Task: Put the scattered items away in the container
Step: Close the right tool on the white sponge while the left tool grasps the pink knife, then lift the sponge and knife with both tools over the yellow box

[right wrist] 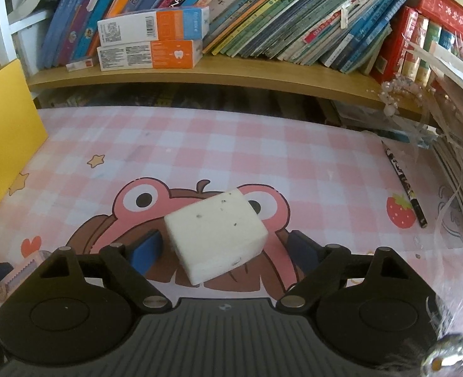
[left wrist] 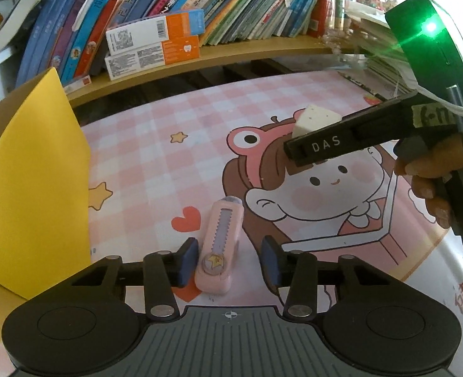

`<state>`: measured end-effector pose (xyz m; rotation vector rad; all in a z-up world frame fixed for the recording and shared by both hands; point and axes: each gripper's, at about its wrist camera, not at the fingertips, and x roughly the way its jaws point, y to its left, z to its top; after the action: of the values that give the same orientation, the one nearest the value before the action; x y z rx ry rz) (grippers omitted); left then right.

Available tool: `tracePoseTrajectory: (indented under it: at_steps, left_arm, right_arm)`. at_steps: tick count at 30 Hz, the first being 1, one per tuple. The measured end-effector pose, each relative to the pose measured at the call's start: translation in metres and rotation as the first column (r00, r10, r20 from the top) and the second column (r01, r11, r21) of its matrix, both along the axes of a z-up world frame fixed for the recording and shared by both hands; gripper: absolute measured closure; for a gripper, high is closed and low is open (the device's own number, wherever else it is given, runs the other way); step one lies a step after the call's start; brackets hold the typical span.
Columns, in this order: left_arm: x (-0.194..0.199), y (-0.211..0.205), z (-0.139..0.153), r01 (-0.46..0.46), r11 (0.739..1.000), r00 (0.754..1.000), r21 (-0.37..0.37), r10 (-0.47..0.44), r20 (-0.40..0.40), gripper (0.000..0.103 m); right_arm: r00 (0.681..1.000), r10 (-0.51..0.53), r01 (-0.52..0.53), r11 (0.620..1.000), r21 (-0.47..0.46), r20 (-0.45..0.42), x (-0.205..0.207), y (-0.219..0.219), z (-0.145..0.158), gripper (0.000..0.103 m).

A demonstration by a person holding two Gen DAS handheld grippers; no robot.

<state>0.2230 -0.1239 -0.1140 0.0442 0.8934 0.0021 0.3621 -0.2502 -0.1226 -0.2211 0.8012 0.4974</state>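
A pink utility knife (left wrist: 217, 246) lies on the pink checked mat, between the blue pads of my left gripper (left wrist: 229, 259), which is open around it without touching. A white speckled eraser (right wrist: 216, 234) lies on the mat between the pads of my right gripper (right wrist: 223, 246), which is open around it. In the left wrist view the eraser (left wrist: 314, 119) shows behind the right gripper's finger (left wrist: 341, 139). A yellow cardboard box (left wrist: 30, 188) stands at the left; it also shows in the right wrist view (right wrist: 8, 132). A black pencil (right wrist: 404, 182) lies at the right.
A wooden shelf (right wrist: 231, 72) with many leaning books and two toothpaste boxes (right wrist: 151, 42) runs along the back. Stacked books and papers (right wrist: 460, 163) crowd the right edge. The knife's end (right wrist: 17, 275) shows at the left in the right wrist view.
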Motion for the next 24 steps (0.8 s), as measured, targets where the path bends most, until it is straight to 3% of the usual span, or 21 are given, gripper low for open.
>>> tracePoseTrajectory:
  at_steps: [3, 5, 8, 14, 24]
  left_arm:
    - [0.001, 0.0, 0.0, -0.001, 1.0, 1.0, -0.006, 0.001, 0.004, 0.062]
    - [0.0, -0.001, 0.0, 0.006, 1.0, 1.0, -0.014, -0.006, 0.004, 0.069]
    - [0.0, -0.001, 0.001, 0.015, 1.0, 1.0, -0.019, -0.015, 0.002, 0.078]
    - [-0.006, 0.0, 0.005, 0.022, 0.999, 1.0, -0.036, -0.022, -0.008, 0.08]
    - [-0.033, -0.005, 0.03, 0.041, 0.996, 0.998, -0.076, -0.038, 0.043, 0.08]
  right_arm:
    - [1.0, 0.009, -0.009, 1.0, 0.007, 0.004, -0.001, 0.001, 0.001, 0.024]
    - [1.0, 0.014, -0.014, 1.0, 0.019, 0.002, -0.001, 0.001, 0.002, 0.043]
    - [1.0, 0.011, -0.011, 1.0, 0.014, 0.004, -0.003, 0.001, 0.004, 0.048]
    - [1.0, -0.011, 0.011, 1.0, 0.015, -0.017, -0.008, -0.005, 0.008, 0.053]
    - [0.997, -0.047, 0.05, 0.998, 0.038, -0.056, -0.045, -0.03, 0.022, 0.054]
